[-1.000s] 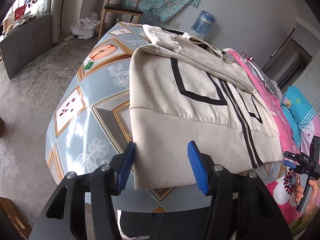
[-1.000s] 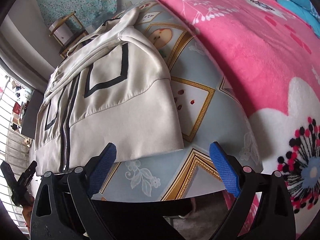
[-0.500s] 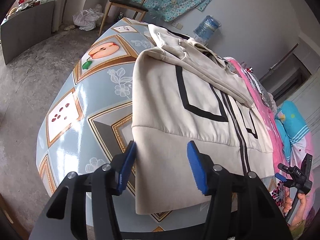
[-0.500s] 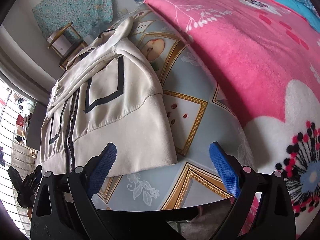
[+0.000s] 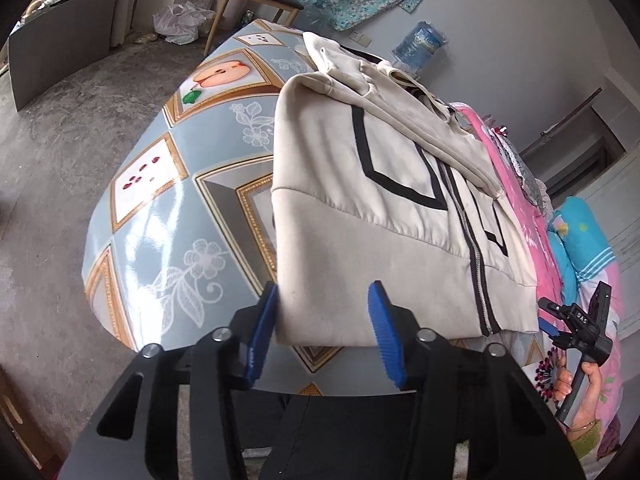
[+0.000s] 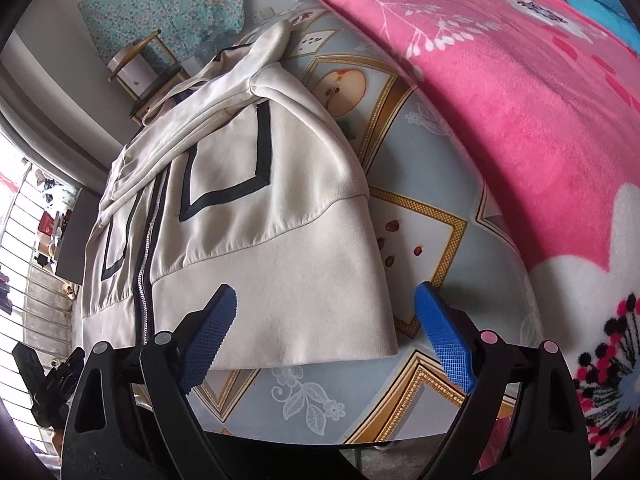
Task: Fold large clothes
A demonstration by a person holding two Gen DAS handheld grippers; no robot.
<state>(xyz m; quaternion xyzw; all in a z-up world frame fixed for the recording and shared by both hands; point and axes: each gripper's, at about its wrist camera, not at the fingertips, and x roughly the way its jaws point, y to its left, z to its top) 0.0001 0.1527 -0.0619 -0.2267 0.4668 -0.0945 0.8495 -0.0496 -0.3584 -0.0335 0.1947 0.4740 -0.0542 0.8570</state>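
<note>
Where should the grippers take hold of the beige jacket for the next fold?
Probably the hem band of the beige jacket, at its two near corners. It lies flat along the table's near edge, and both the left gripper and right gripper are open facing it.

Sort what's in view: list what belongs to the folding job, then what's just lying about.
For the job: jacket, left hand-held gripper, right hand-held gripper, both open at its hem, and the table under it.

Lying about: pink blanket, chair, water bottle, plastic bag.
</note>
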